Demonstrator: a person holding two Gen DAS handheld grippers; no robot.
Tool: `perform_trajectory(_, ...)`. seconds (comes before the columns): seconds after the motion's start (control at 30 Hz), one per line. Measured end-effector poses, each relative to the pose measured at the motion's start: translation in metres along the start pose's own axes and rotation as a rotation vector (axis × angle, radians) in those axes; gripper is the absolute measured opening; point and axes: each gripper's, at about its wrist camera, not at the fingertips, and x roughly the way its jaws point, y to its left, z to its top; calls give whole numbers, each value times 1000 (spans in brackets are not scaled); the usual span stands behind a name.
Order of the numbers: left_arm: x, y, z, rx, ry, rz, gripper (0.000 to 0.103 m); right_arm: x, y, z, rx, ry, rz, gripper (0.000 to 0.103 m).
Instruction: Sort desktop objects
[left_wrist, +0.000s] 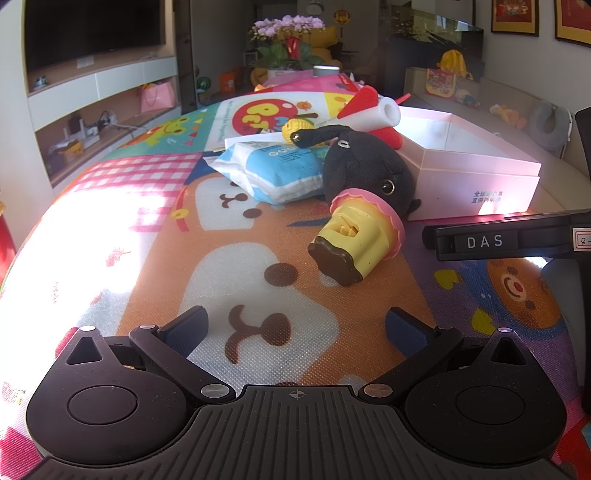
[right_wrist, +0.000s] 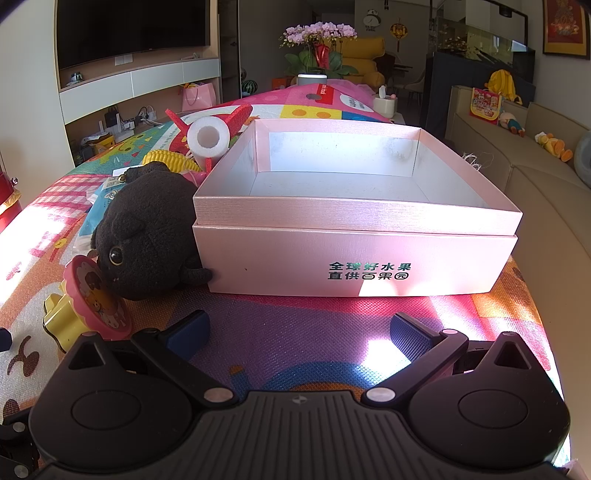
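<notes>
A pink open box (right_wrist: 354, 258) stands empty on the cartoon mat; it also shows in the left wrist view (left_wrist: 476, 173). A black plush toy (left_wrist: 369, 170) leans against its left side, also in the right wrist view (right_wrist: 147, 236). A yellow and pink toy (left_wrist: 358, 243) lies on its side in front of the plush, also seen in the right wrist view (right_wrist: 92, 314). Behind lie a blue tissue pack (left_wrist: 273, 173), a yellow corn toy (right_wrist: 166, 160) and a red and white foam plane (right_wrist: 210, 136). My left gripper (left_wrist: 295, 328) is open and empty. My right gripper (right_wrist: 297, 332) is open and empty before the box.
The other gripper's black body (left_wrist: 517, 240) reaches in from the right in the left wrist view. A flower pot (right_wrist: 314, 55) stands at the table's far end. A sofa (right_wrist: 535, 177) with toys runs along the right; a TV shelf (right_wrist: 129, 74) stands left.
</notes>
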Motion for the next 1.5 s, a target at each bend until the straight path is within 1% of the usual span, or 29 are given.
perform_trajectory(0.53, 0, 0, 0, 0, 0, 1, 103, 0, 0, 0, 0, 0, 0, 103)
perform_trajectory(0.87, 0, -5, -1, 0, 0, 17, 103, 0, 0, 0, 2, 0, -5, 103)
perform_trajectory(1.0, 2, -5, 1, -1, 8, 17, 103, -1, -3, 0, -3, 19, 21, 103)
perform_trajectory(1.07, 2, -5, 1, 1, 11, 18, 103, -8, -6, -2, -22, 36, 44, 103)
perform_trajectory(1.17, 2, -5, 1, 3, 14, 16, 103, -21, -7, -11, -48, 48, 52, 103)
perform_trajectory(1.5, 0, -4, 1, 0, 12, 4, 103, -60, -16, -40, -67, 74, 84, 103)
